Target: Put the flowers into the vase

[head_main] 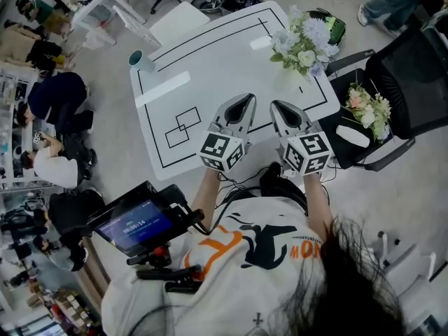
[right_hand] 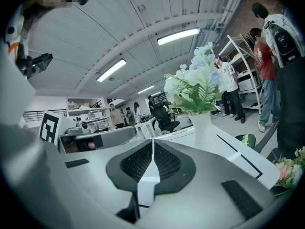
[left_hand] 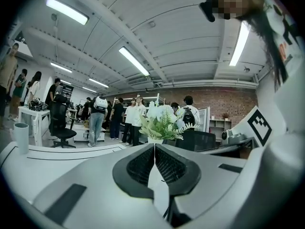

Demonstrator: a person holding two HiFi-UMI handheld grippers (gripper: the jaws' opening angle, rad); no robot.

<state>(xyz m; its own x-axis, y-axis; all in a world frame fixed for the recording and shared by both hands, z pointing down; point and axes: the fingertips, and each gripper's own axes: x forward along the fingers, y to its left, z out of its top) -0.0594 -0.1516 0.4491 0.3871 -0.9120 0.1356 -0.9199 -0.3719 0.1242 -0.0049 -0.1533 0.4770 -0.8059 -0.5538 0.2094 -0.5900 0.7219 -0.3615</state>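
Right under the lens, dark hair [head_main: 343,285] and a white shirt [head_main: 231,257] with an orange and black print fill the bottom of the head view. Beyond them comes the biggest piece on show, the white desk [head_main: 210,61], marked with black lines and small squares. Off its right edge stands a black chair [head_main: 413,75]. People [left_hand: 97,118] stand about the room behind the desk. Down at lower left, a dark screen [head_main: 136,222] on a mount glows blue beside the person.

Now the tools. The left hand-held gripper [head_main: 244,102] and the right hand-held gripper [head_main: 279,108] hang side by side over the near edge of the desk, marker cubes toward the person, tips pointing across the top. Each gripper view tells the same story: jaws pressed together, pads meeting along one thin seam, nothing between them. Both are empty.

On to the task's things. At the far right corner of the desk a white vase [right_hand: 202,123] stands upright, and pale flowers [head_main: 306,42] with green fern leaves are in it. A second bunch [head_main: 367,107], pink and cream, lies on the chair seat, off the desk and apart from the vase.

A teal cup [head_main: 142,61] stands at the far left corner. Near it, a white strip [head_main: 162,89] lies flat on the desk.
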